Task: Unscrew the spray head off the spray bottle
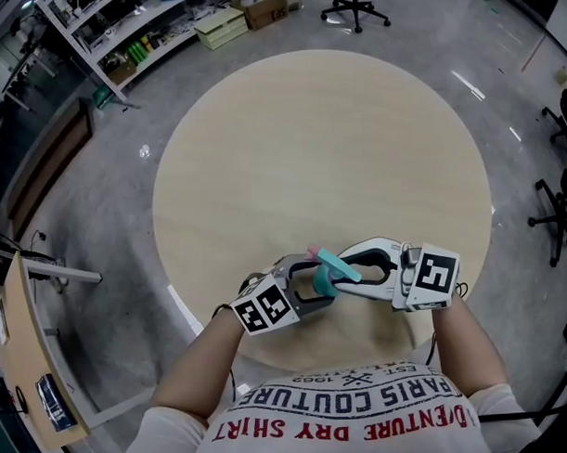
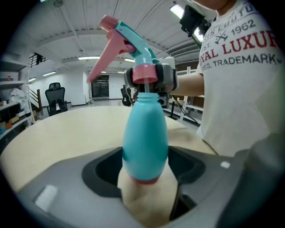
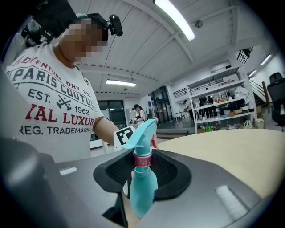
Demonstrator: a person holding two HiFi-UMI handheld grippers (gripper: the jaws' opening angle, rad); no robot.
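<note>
**Both grippers on bottle, above desk**

Left gripper point(image 1: 313, 288) comes in from the lower left over the near edge of the round desk point(image 1: 327, 145). Its jaws are clamped on the lower body of the teal bottle point(image 2: 144, 133), one on each side, just above the pink base ring. The bottle is held clear of the desk, with bare desk top visible under it in the left gripper view. In that view the bottle points away from the camera, narrowing to the neck.

The spray head point(image 2: 131, 42) sits on top of the bottle. It has a teal nozzle body, a pink trigger point(image 2: 103, 55) hanging to the left, and a pink collar point(image 2: 144, 73) at the neck. The collar sits flush on the bottle, no gap visible.

Right gripper point(image 1: 348, 270) comes in from the right, facing the left one. Its jaws are closed on the spray head at the collar, with grey jaw parts touching both sides of the collar in the left gripper view. In the right gripper view the collar sits between the dark pads, with the bottle body nearest the camera and the nozzle pointing left.

The two grippers are near each other, with only the bottle between them. The person's white printed shirt point(image 1: 355, 413) is at the bottom edge. Shelves point(image 3: 222, 109) stand at the far right, and an office chair point(image 2: 55, 95) is well behind the desk.
</note>
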